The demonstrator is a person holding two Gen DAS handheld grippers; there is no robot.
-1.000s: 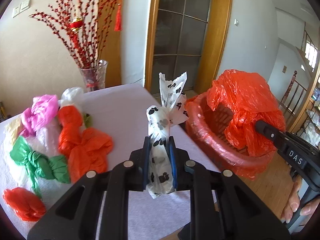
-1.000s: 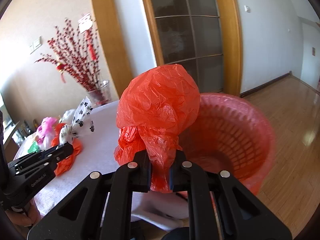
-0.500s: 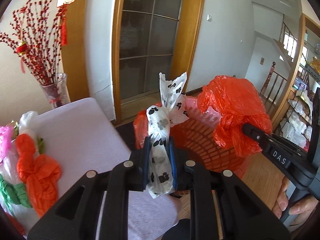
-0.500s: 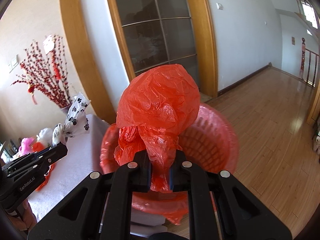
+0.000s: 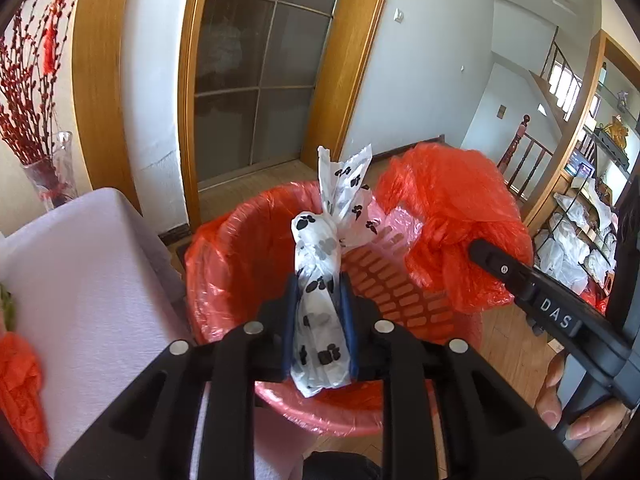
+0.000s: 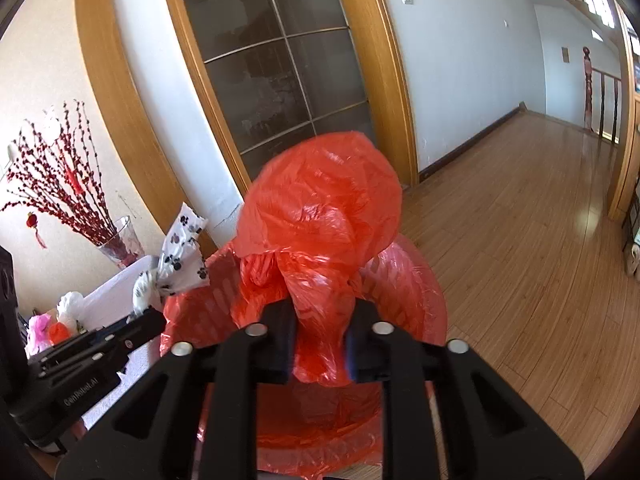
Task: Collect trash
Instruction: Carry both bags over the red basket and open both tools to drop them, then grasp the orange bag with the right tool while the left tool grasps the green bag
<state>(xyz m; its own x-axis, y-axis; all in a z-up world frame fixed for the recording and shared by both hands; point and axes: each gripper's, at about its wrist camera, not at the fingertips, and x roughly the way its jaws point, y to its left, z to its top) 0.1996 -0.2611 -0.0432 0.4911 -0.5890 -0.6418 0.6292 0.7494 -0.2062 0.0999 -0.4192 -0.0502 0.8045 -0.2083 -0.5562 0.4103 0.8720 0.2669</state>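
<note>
A wood-framed glass door (image 5: 260,80) and a pale wall stand behind a table under a white cloth (image 5: 80,280), whose right-hand corner ends just beside a red basket lined with red film (image 5: 224,264) on the wooden floor. At the table's far left edge a glass vase of red twigs (image 5: 44,168) stands, and a knotted orange bag (image 5: 20,376) lies near its front left edge.

The left gripper (image 5: 319,328) hangs over the basket's near rim, its jaws just eased wider. The paw-print bag (image 5: 318,276) stands between the pads, long axis upright and knot on top, so it points up and away from the fingers; whether the pads bite or only touch it is hard to judge.

To the right, the right gripper (image 6: 320,340) has also been opening. The knotted red bag (image 6: 320,216) bulges above its pads over the basket's right half, neck still between them.

Both bundles sit straight above the basket mouth, so release probably only needs wider jaws.
</note>
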